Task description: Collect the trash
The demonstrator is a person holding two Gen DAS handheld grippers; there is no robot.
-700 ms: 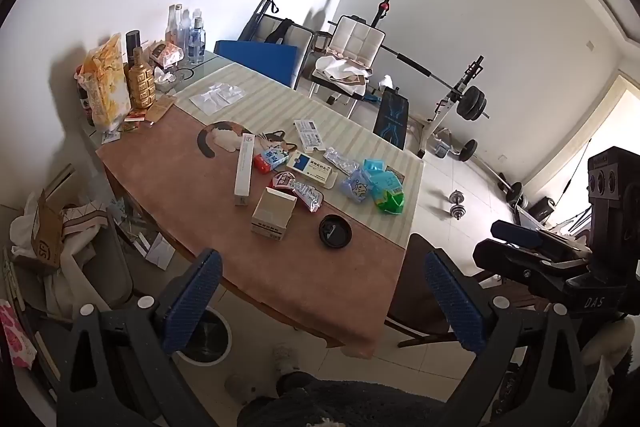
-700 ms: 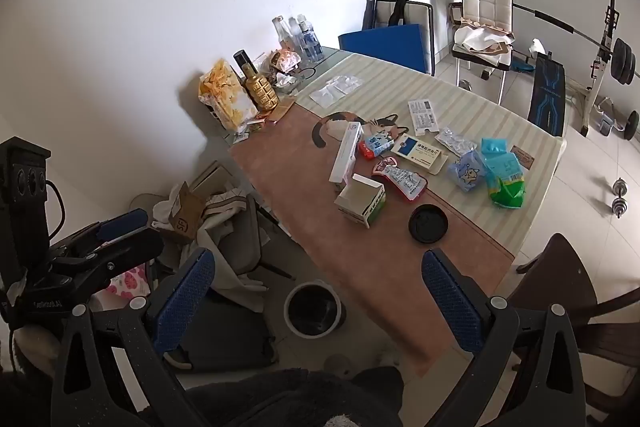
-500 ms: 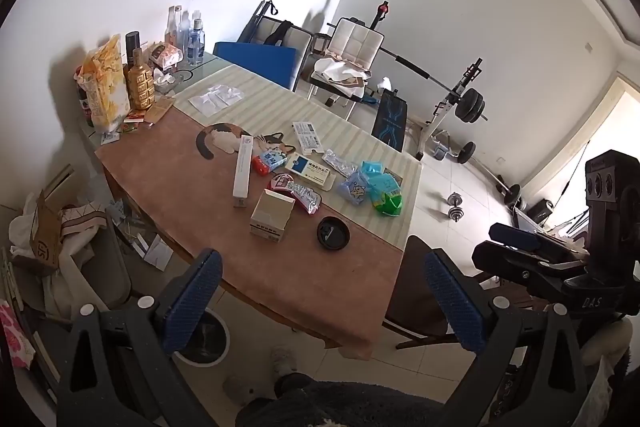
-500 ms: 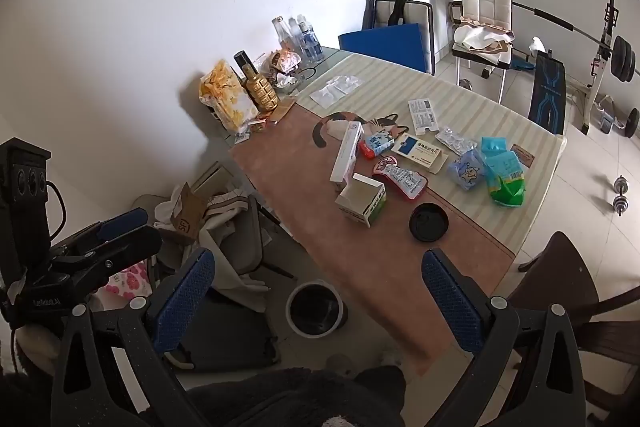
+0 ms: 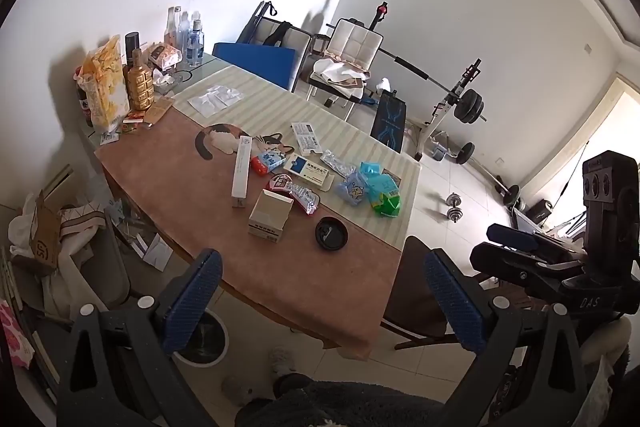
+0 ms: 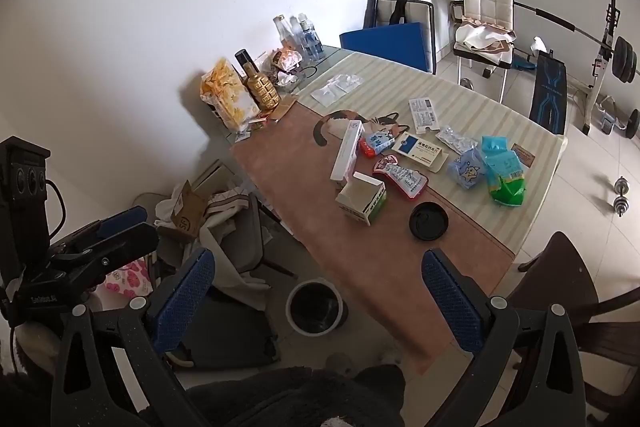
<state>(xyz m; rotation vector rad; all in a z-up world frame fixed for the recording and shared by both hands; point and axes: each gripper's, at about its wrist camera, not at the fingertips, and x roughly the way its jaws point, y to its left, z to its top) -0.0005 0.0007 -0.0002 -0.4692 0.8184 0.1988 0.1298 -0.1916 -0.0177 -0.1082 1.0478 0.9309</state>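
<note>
Trash lies in the middle of a brown-and-striped table (image 5: 176, 179): an open carton (image 5: 269, 214) (image 6: 360, 201), a long white box (image 5: 241, 167), a black lid (image 5: 331, 233) (image 6: 428, 220), a red-white wrapper (image 5: 296, 191), blue and green packets (image 5: 376, 189) (image 6: 500, 175). A round waste bin (image 5: 202, 341) (image 6: 316, 307) stands on the floor by the table's near edge. My left gripper (image 5: 324, 303) and right gripper (image 6: 320, 301) are both open and empty, held high and well short of the table.
Bottles and a snack bag (image 5: 106, 91) crowd the table's far left corner. A dark chair (image 5: 420, 291) stands at the right end. Clutter and cardboard (image 6: 192, 211) lie on the floor to the left. Weight bench and chairs (image 5: 352, 63) stand behind.
Both views have shifted slightly, the table sliding a little left and up in the left wrist view. Both grippers stay open and nothing on the table has moved.
</note>
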